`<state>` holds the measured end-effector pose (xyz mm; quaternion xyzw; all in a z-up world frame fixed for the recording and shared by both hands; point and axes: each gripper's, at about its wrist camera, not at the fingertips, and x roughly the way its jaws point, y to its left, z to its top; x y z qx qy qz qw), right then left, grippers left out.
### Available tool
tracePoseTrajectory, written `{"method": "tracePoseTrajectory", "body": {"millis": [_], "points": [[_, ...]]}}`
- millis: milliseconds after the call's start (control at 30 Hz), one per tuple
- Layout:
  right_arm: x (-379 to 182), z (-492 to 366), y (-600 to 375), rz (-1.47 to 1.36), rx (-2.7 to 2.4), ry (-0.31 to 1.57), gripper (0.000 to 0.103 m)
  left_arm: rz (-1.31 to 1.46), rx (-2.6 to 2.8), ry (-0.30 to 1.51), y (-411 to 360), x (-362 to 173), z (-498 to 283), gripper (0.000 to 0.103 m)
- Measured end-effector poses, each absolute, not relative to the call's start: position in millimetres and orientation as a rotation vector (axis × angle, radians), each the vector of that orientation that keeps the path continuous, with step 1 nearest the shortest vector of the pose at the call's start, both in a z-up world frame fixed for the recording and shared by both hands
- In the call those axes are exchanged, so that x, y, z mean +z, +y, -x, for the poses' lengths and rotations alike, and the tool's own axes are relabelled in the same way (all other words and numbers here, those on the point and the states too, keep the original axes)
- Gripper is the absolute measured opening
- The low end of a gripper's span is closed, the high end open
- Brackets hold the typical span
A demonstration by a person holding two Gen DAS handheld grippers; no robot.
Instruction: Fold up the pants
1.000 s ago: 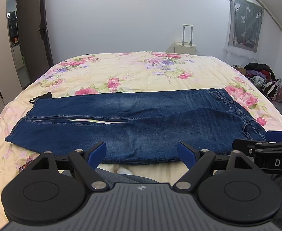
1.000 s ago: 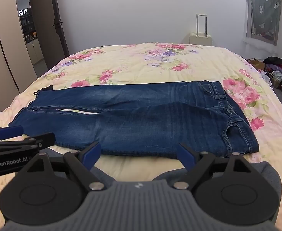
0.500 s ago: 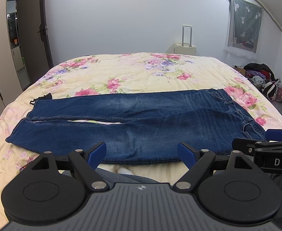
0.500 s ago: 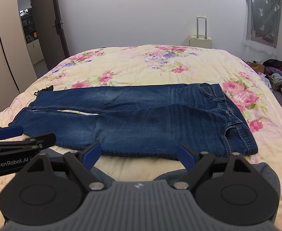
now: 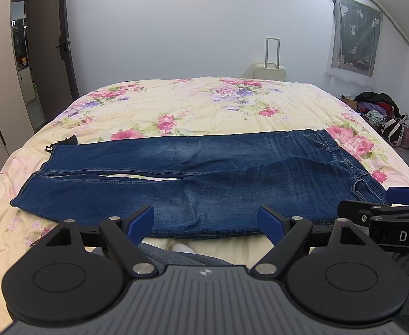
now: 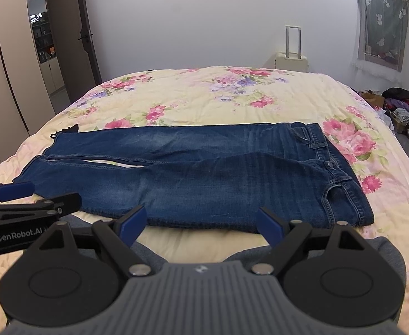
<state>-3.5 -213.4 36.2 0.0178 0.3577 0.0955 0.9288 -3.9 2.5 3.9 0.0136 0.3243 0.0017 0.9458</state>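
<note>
Blue jeans point(image 5: 198, 178) lie flat across the floral bed, waistband to the right, leg hems to the left, the two legs side by side with a narrow gap between them. They also show in the right wrist view point(image 6: 204, 173). My left gripper point(image 5: 205, 222) is open and empty, held above the near edge of the jeans. My right gripper point(image 6: 201, 223) is open and empty, also at the near edge. Each gripper shows at the side of the other's view.
The bed point(image 5: 193, 106) has a cream floral cover. A cream suitcase point(image 5: 270, 68) stands behind it by the wall. A pile of clothes and bags point(image 5: 385, 117) lies on the floor at the right. A dark door point(image 5: 55, 55) is at the left.
Both views have risen and pulled back very slightly; the jeans sit a little lower in view. The jeans and the jaws have not changed.
</note>
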Motion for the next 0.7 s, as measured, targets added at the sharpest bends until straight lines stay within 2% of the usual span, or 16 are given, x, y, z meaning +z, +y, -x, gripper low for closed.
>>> {"method": "tracePoseTrajectory", "body": {"millis": [700], "points": [[37.8,5.6,-210.1,-0.033,0.197,0.728,0.082,-0.029,0.004,0.657,2.0,5.9,4.7,0.098]]}}
